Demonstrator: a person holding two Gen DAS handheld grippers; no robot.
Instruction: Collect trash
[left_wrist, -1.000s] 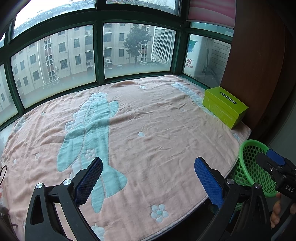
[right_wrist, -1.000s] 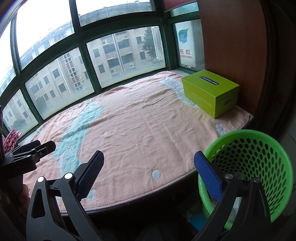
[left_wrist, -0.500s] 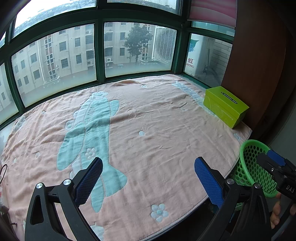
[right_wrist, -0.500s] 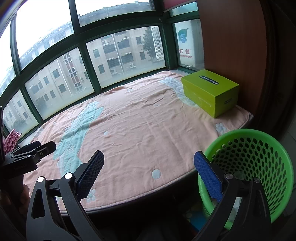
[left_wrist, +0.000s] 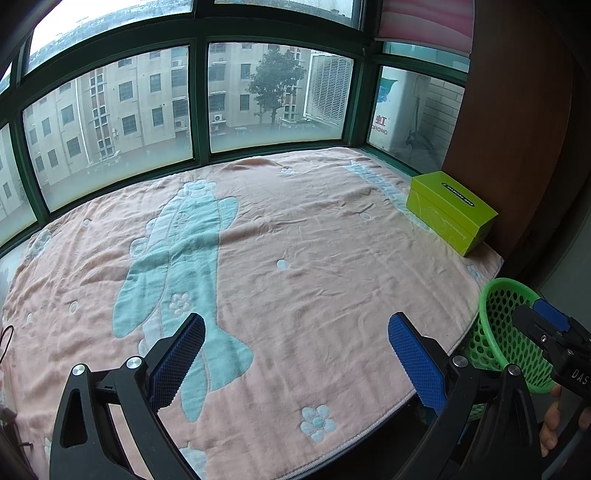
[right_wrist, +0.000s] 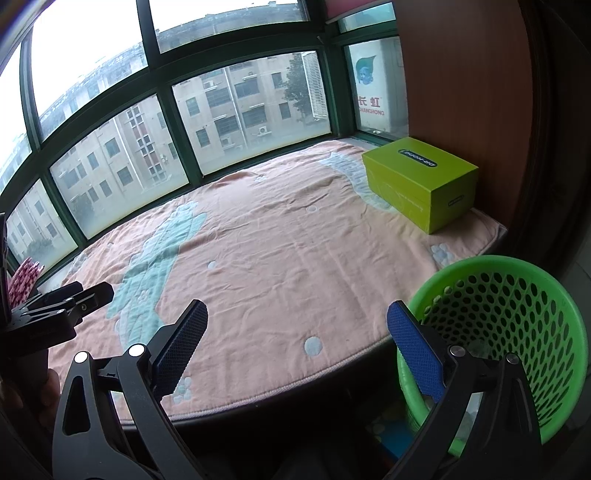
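Risk of a wasted reach is judged high: no trash is seen on the pink blanket (left_wrist: 314, 258); only a green box (right_wrist: 421, 177) rests at its far right corner. Left gripper (left_wrist: 295, 354) and right gripper (right_wrist: 297, 343) are held with fingers spread and nothing grasped; the green basket (right_wrist: 554, 280) is placed below the near right edge, where knocking it is possible.

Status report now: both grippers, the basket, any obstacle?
Left hand-held gripper open, empty. Right hand-held gripper open, empty. Green basket beside bed edge. Green box on blanket.

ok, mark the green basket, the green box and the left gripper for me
green basket (right_wrist: 554, 280): right wrist view, far rim.
green box (right_wrist: 417, 162): right wrist view, top face.
left gripper (left_wrist: 295, 354): left wrist view, midway between fingertips.
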